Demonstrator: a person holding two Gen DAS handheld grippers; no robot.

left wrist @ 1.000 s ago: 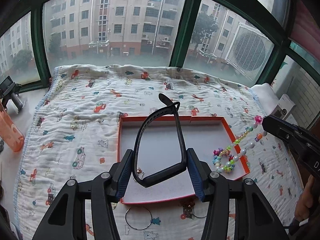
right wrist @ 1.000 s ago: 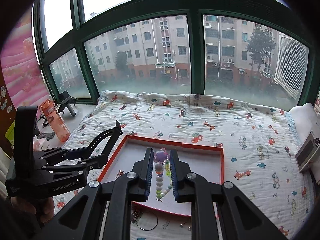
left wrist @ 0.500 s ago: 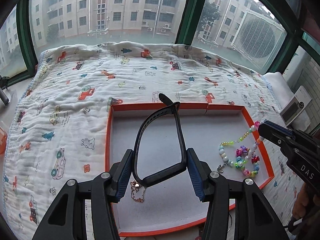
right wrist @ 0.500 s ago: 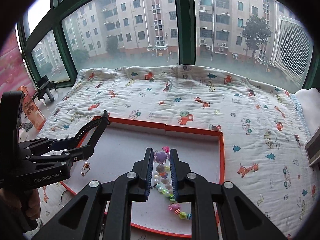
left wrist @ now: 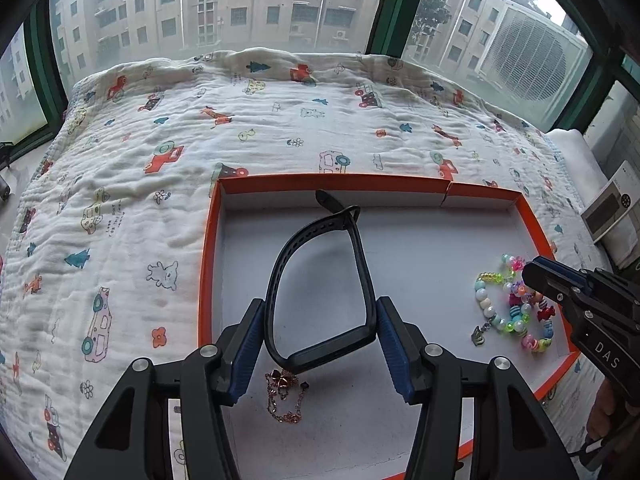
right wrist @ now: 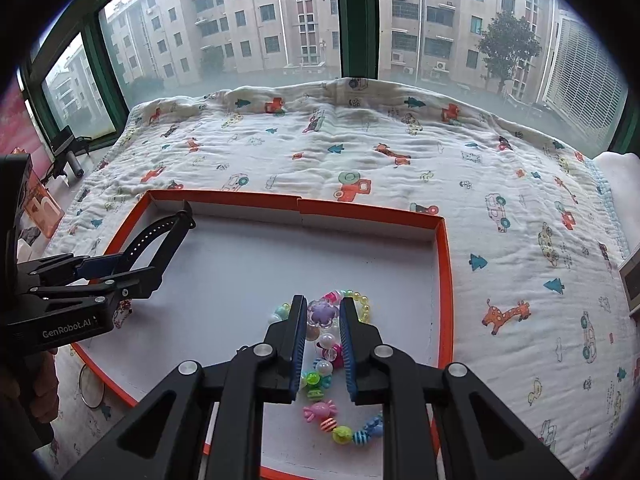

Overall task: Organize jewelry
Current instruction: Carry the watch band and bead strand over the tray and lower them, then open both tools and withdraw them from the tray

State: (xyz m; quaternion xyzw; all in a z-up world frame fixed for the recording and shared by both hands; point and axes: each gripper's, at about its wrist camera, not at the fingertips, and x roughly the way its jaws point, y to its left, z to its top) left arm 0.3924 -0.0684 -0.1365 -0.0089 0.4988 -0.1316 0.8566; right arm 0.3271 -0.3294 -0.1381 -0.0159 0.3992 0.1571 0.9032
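Observation:
A shallow orange-rimmed tray (left wrist: 332, 182) with a white floor lies on the printed blanket. My left gripper (left wrist: 320, 308) has a black wristband loop (left wrist: 320, 276) between its blue pads. The jaws are opening, and the pads still touch the band's sides, low over the tray's left half. A rose-gold chain (left wrist: 284, 396) lies on the floor just under it. My right gripper (right wrist: 323, 304) is shut on a purple flower bead of the colourful bead bracelet (right wrist: 320, 376). The rest of that bracelet is piled on the tray's right side. In the right wrist view the left gripper (right wrist: 136, 268) enters from the left.
The blanket (left wrist: 120, 200) runs back to green-framed windows. A thin wire hoop (right wrist: 92, 386) lies on it by the tray's near-left edge. A white box (left wrist: 612, 212) sits at the right edge, an orange container (right wrist: 40, 208) at the far left. A hand (right wrist: 40, 380) holds the left gripper.
Both grippers came down toward the tray. The bead bracelet, hanging a second ago, now lies coiled on the tray floor. The wristband now sits low inside the tray.

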